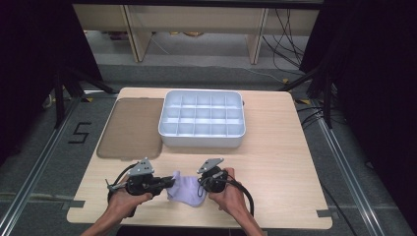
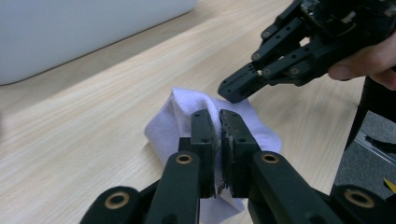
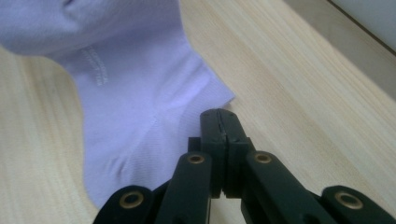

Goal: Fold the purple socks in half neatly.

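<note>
A lavender sock [image 1: 186, 192] lies crumpled on the wooden table near its front edge. My left gripper [image 1: 170, 182] comes in from the left and is shut on a raised fold of the sock [image 2: 187, 105], with fabric pinched between its jaws [image 2: 218, 122]. From the right, my right gripper [image 1: 200, 183] meets the sock. Its jaws are shut, and their tips [image 3: 223, 116] rest at the edge of the sock [image 3: 135, 102] with no fabric visible between them. The left gripper view has the right gripper [image 2: 236, 88] touching the sock's far side.
A white tray [image 1: 201, 141] divided into several compartments stands at the middle back of the table. A brown translucent flat lid [image 1: 130, 128] lies to its left. The table's front edge [image 1: 196, 226] runs just behind both hands.
</note>
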Motion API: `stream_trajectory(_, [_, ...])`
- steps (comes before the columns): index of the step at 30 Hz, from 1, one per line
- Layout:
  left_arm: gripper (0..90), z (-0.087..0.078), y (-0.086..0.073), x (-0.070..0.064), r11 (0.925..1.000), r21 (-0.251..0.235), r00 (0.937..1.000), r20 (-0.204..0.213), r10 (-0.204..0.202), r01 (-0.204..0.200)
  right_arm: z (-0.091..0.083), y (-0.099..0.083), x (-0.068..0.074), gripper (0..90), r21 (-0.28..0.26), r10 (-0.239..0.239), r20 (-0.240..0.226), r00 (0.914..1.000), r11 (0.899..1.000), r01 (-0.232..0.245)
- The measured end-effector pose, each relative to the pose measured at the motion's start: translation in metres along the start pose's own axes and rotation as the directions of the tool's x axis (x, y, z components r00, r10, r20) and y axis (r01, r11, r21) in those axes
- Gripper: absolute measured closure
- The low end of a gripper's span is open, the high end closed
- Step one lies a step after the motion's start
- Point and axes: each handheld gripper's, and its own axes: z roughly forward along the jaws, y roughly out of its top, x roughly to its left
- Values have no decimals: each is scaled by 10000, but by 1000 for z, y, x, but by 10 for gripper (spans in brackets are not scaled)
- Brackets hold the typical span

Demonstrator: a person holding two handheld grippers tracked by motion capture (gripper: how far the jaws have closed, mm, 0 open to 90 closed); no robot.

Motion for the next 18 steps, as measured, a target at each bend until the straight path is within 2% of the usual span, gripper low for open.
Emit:
stream_trajectory(1, [840,3,0,-1,10000,11,10000,9,3,-3,3,0,-1,900,-120,-16,58,10000,9999,16])
stream_trajectory(2, [840,5,0,-1,9998,152,9999,85,97,-99,2,0,-1,900,17,-21,-26,10000,10000,21])
stream_trajectory(3, [839,7,0,-3,10000,82,10000,48,25,-26,2,0,-1,900,-3,-47,-38,10000,10000,46])
stream_trajectory(4, [839,8,0,-3,9996,224,9998,81,157,-158,2,0,-1,900,18,-5,-51,10000,10000,5])
stream_trajectory(5, [839,10,0,-4,9996,258,9998,154,98,-102,2,0,-2,900,-25,-47,-46,10000,10000,47])
stream_trajectory(7, [839,14,1,-6,9995,266,9997,145,189,-192,3,0,-1,900,89,123,-1,9999,9999,-123])
stream_trajectory(9, [838,19,1,-9,9993,306,9996,183,216,-222,4,1,-2,900,32,-48,-36,10000,10000,48])
stream_trajectory(13, [837,28,2,-13,9980,534,9991,273,338,-352,4,0,-1,900,65,-40,-14,10000,10000,40])
stream_trajectory(14, [838,28,2,-13,9980,534,9991,273,338,-352,5,0,0,900,21,81,-25,10000,10000,-81])
stream_trajectory(17, [835,41,2,-18,9962,748,9985,355,424,-450,5,0,-2,900,67,-56,-61,10000,10000,57])
stream_trajectory(18, [834,44,2,-19,9951,845,9982,361,480,-509,6,0,-1,900,45,70,-90,9999,10000,-69])
